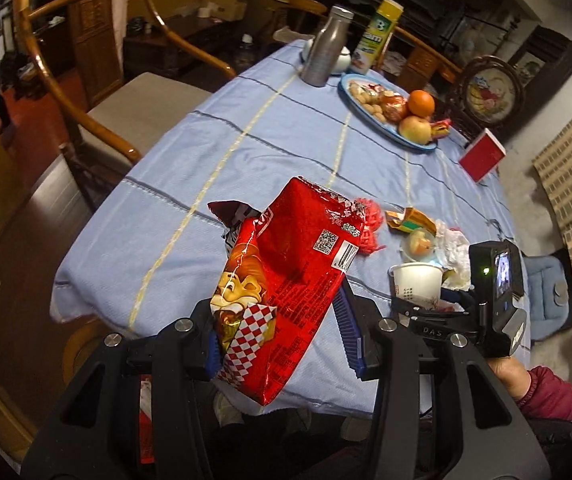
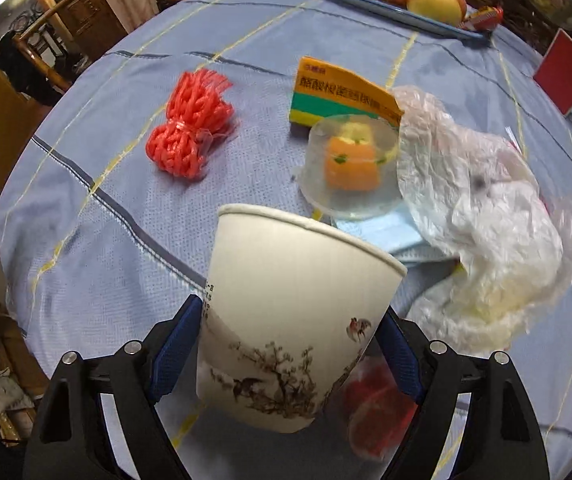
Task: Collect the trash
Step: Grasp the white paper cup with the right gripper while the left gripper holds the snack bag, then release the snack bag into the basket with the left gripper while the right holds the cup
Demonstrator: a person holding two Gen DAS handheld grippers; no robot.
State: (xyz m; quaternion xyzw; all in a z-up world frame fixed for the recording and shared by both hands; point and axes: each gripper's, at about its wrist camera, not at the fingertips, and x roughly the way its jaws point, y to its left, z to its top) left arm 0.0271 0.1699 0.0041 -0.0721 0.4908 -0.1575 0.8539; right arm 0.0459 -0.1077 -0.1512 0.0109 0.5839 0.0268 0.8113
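1. Blue tablecloth (image 2: 86,240), strewn with trash.
2. Red snack bag (image 1: 286,280), light and crinkly, pinched low in left gripper (image 1: 282,340), jaws narrowed.
3. Paper cup (image 2: 286,312), light, crushable, held by its sides in right gripper (image 2: 289,344), jaws wide.
4. Red mesh net (image 2: 190,136), soft, lying loose beyond the cup.

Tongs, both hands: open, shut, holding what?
Left tongs: shut on the red snack bag.
Right tongs: shut on the paper cup.

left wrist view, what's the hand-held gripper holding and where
The left hand-held gripper holds a red snack bag, pinched across its lower part, near the checkered end.
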